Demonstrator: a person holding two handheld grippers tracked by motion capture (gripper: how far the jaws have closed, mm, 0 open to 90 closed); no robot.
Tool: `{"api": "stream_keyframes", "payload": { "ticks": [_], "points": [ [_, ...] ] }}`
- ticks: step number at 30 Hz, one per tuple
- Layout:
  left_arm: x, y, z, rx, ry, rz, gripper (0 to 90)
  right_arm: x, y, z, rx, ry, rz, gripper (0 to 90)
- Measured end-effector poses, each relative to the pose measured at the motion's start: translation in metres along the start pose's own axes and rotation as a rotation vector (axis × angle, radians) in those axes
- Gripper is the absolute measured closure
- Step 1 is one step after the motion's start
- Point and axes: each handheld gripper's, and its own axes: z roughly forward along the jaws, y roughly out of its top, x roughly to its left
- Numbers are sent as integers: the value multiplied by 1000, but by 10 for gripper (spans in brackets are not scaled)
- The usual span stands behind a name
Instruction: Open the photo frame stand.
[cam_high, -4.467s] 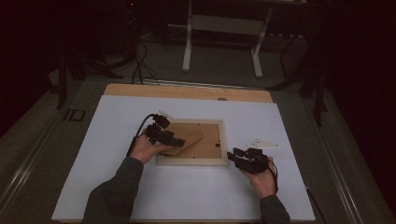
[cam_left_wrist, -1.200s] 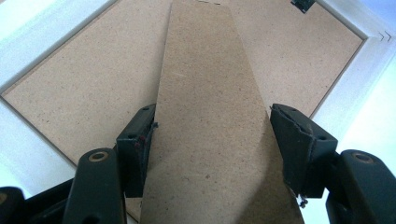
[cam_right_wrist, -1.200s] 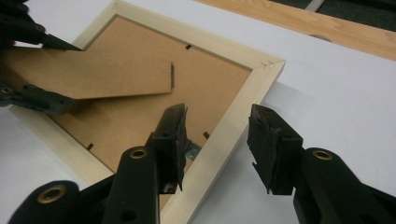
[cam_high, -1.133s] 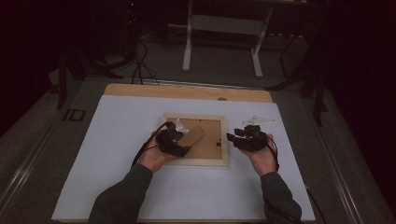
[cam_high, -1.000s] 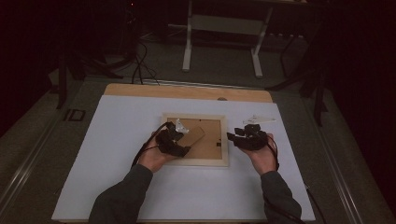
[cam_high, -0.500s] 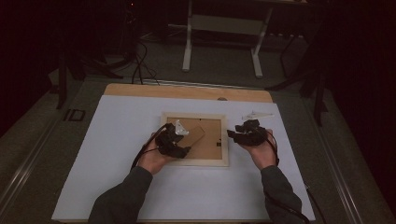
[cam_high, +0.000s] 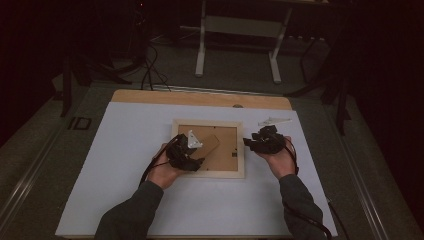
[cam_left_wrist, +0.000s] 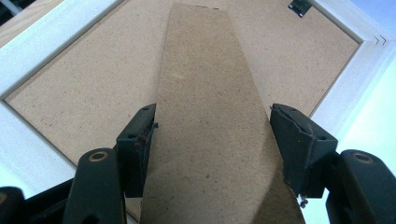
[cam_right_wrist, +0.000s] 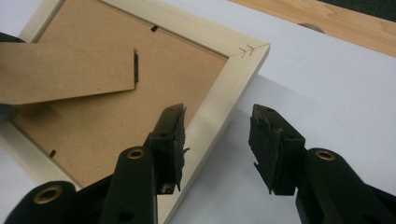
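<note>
A pale wooden picture frame (cam_high: 207, 172) lies face down on the white mat, its brown backing board (cam_high: 227, 147) up. A brown stand flap (cam_left_wrist: 210, 93) hinged to the backing is lifted off it at an angle. My left gripper (cam_left_wrist: 212, 126) is shut on this flap (cam_high: 207, 145), its jaws against the flap's two long edges. My right gripper (cam_high: 255, 144) is open at the frame's right side. In the right gripper view its jaws (cam_right_wrist: 217, 135) straddle the frame's rail (cam_right_wrist: 233, 79), one over the backing and one over the mat, with a gap left.
The white mat (cam_high: 125, 150) covers a wooden table whose far edge (cam_high: 200, 97) shows bare. A small white part (cam_high: 274, 121) lies on the mat beyond the right hand. Metal legs (cam_high: 200, 45) and cables stand on the dark floor behind.
Since the oldest frame my left gripper has moved right onto the flap. My right gripper has gone from the frame's near right corner up to its right rail. Little has moved in the last second.
</note>
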Motion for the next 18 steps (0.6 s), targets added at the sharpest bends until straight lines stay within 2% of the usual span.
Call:
{"api": "stream_keyframes", "payload": {
  "ticks": [12, 18],
  "points": [
    [-7, -1, -6, -22, 34, 39, 382, -3, 2, 8, 19, 10, 26, 550],
    [-11, -1, -8, -40, 55, 56, 382, -2, 4, 12, 27, 11, 24, 547]
  ]
}}
